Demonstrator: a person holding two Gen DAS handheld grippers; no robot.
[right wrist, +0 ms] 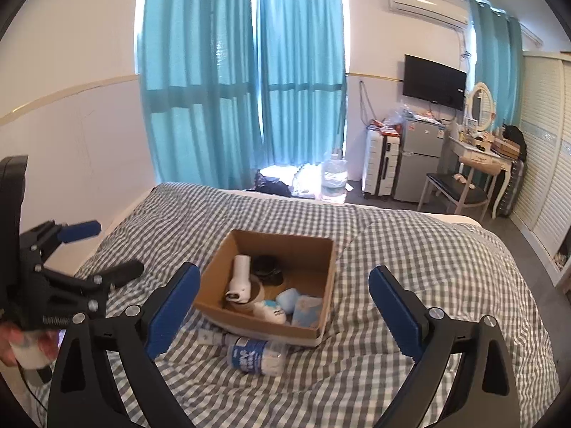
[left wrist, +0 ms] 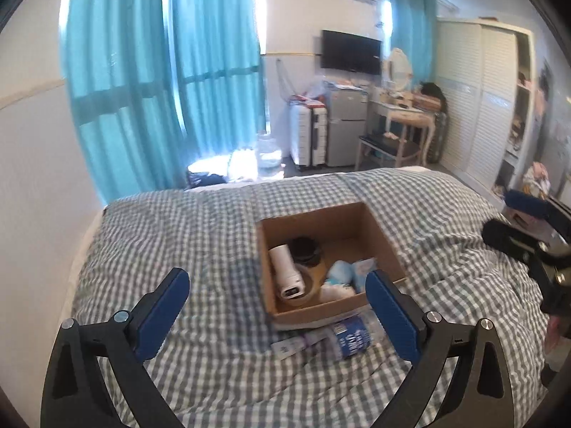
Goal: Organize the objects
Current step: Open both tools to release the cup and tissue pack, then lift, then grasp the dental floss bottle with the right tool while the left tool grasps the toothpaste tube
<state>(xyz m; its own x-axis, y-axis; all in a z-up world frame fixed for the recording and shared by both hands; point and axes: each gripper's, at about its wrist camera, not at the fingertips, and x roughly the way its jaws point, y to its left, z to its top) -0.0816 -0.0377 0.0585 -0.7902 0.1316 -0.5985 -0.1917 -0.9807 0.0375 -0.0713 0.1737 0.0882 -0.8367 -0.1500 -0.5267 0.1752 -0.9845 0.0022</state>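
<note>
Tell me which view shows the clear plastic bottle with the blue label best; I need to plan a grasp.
The right wrist view: the clear plastic bottle with the blue label lies unobstructed before the brown cardboard box. In the left wrist view it is blurrier and partly hidden.

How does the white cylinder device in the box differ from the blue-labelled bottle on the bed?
The white cylindrical device lies inside the brown cardboard box, leaning on a tape roll; the clear plastic bottle with a blue label lies outside, on the checked blanket against the box's near wall. The device is opaque; the bottle is see-through. Both lie on their sides.

Checked bed (right wrist: 410,260) carries cardboard box (right wrist: 228,260), bottle (right wrist: 255,355).
</note>
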